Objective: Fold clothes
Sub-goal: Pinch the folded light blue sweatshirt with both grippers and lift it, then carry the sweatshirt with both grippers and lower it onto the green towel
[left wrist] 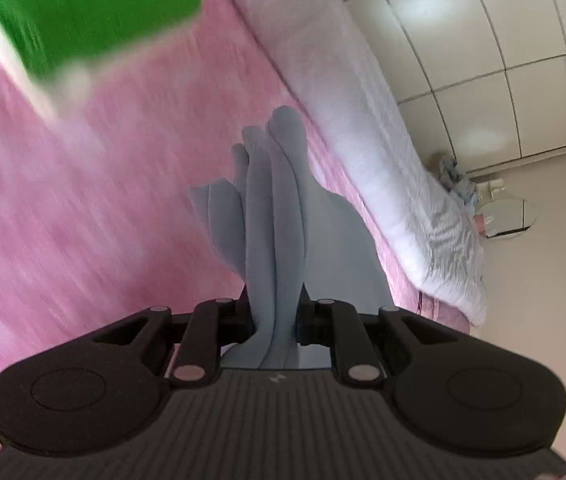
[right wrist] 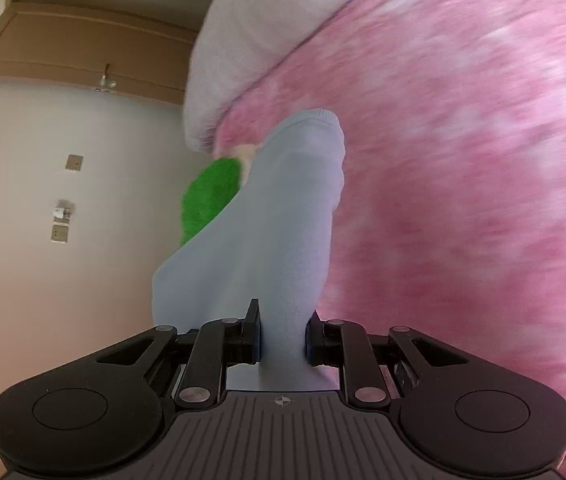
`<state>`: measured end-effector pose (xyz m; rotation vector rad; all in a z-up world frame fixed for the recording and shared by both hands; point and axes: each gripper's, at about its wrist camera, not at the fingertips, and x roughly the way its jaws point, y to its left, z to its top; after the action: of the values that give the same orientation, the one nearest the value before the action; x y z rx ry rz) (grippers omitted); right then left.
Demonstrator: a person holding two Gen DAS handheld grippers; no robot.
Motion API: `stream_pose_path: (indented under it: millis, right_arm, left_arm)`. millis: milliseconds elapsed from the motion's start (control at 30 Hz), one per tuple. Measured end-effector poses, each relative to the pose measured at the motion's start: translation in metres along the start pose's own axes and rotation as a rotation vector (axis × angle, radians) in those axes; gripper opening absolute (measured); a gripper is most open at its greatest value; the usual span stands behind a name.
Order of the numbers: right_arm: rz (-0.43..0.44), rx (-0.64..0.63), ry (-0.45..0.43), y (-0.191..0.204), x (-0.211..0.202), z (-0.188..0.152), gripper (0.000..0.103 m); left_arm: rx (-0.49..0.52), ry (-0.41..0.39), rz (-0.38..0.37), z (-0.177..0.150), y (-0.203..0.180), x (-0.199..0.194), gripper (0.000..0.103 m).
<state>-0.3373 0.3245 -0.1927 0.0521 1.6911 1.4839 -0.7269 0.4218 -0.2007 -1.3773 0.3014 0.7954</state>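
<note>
Clothes first: a pale blue-grey garment is pinched in both grippers. Close up in the left wrist view, the left gripper has its two fingers squeezed almost together, with bunched folds of the soft cloth stuck between them. The folds run up toward 12 o'clock and stand over a pink blanket. In the right wrist view, the right gripper is also closed tight on the same garment, and a ribbed edge of it shows at the top, toward 12 o'clock.

A bit farther off, a green cloth lies on the pink blanket at 10 o'clock in the left view. It is blurry, so I cannot tell what it is. From the right view it peeks out at 10 o'clock, behind the blue-grey garment.

Farther still, a white sheet runs along the edge of the blanket. Past that are white closet doors at 2 o'clock. In the right view a brown door shows at 11 o'clock.
</note>
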Motion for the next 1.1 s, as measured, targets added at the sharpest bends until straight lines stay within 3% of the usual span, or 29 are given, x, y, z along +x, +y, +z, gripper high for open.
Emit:
stream_pose_path:
  millis: [267,433,533,667,767,833,867,900,1100]
  right_arm:
    - [0.082,-0.029,-0.095,0.118,0.147,0.001,0.018]
    - [0.104,-0.079,-0.142,0.186,0.226,0.036,0.018]
    - [0.114,-0.103,-0.157,0.209,0.267,0.061,0.018]
    - [0.077,-0.110,-0.146,0.200,0.311,0.068,0.018]
    - [0.049,-0.115,-0.137,0.193,0.343,0.073,0.019]
    - [-0.020,-0.095,-0.095,0.176,0.364,0.070,0.021]
    - [-0.085,-0.080,-0.056,0.165,0.376,0.066,0.030]
    - [-0.129,-0.071,-0.039,0.158,0.381,0.063,0.038]
    - [-0.101,-0.077,-0.067,0.141,0.358,0.053,0.041]
  left_arm:
    - [0.137,-0.063,0.016,0.173,0.044,-0.065,0.013]
    - [0.206,-0.107,0.037,0.271,0.057,-0.073,0.013]
    - [0.213,-0.122,0.047,0.313,0.072,-0.067,0.014]
    - [0.195,-0.110,0.074,0.344,0.101,-0.050,0.014]
    - [0.160,-0.054,0.129,0.351,0.138,-0.021,0.016]
    - [0.126,-0.010,0.168,0.350,0.159,-0.004,0.023]
    - [0.104,-0.004,0.164,0.349,0.168,0.000,0.027]
    - [0.095,-0.004,0.159,0.347,0.173,-0.001,0.030]
    - [0.081,-0.029,0.121,0.335,0.184,-0.022,0.032]
